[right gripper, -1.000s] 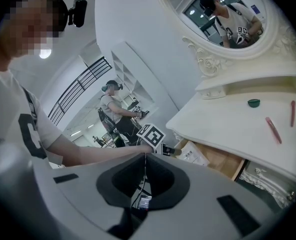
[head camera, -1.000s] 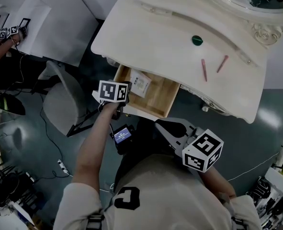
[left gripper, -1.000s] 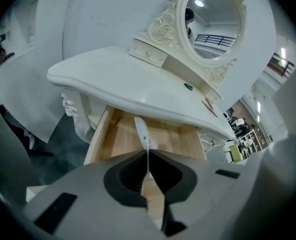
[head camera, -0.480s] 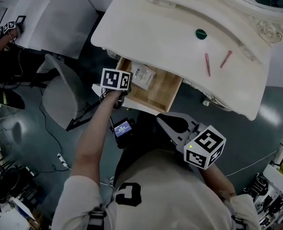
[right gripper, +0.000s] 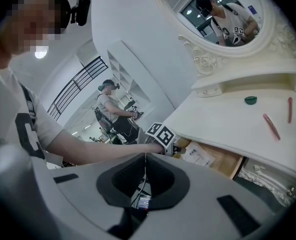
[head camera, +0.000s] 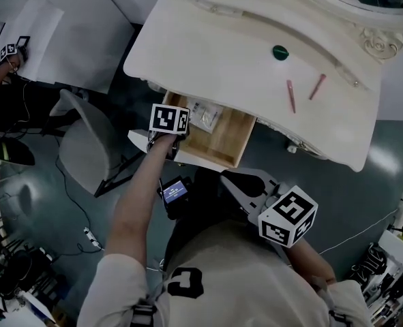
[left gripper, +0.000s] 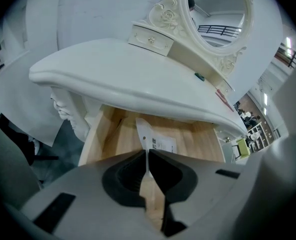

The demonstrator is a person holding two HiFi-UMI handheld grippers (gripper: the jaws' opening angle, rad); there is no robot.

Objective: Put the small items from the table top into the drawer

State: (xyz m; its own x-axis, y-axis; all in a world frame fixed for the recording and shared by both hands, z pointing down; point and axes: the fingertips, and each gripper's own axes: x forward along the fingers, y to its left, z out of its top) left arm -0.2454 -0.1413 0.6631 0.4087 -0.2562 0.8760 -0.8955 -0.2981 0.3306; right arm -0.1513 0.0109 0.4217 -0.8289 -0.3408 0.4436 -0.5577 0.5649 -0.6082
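A clear packet with a white label (head camera: 205,114) hangs into the open wooden drawer (head camera: 223,144) under the white dressing table (head camera: 208,53). My left gripper (head camera: 178,129) is shut on the packet's near edge (left gripper: 146,149), which shows edge-on between the closed jaws. On the table top lie a green round item (head camera: 280,52) and two pink sticks (head camera: 290,96) (head camera: 317,87). My right gripper (head camera: 239,182) is held near the person's body, away from the table, shut with nothing in it (right gripper: 145,156).
An oval mirror (left gripper: 219,14) with a carved frame and a small upper drawer (left gripper: 151,39) stand at the back of the table. A grey chair (head camera: 85,142) stands left of the drawer. Another person (right gripper: 112,111) works in the background.
My left gripper has sunk a little toward the drawer with the packet in it. The right gripper has kept still.
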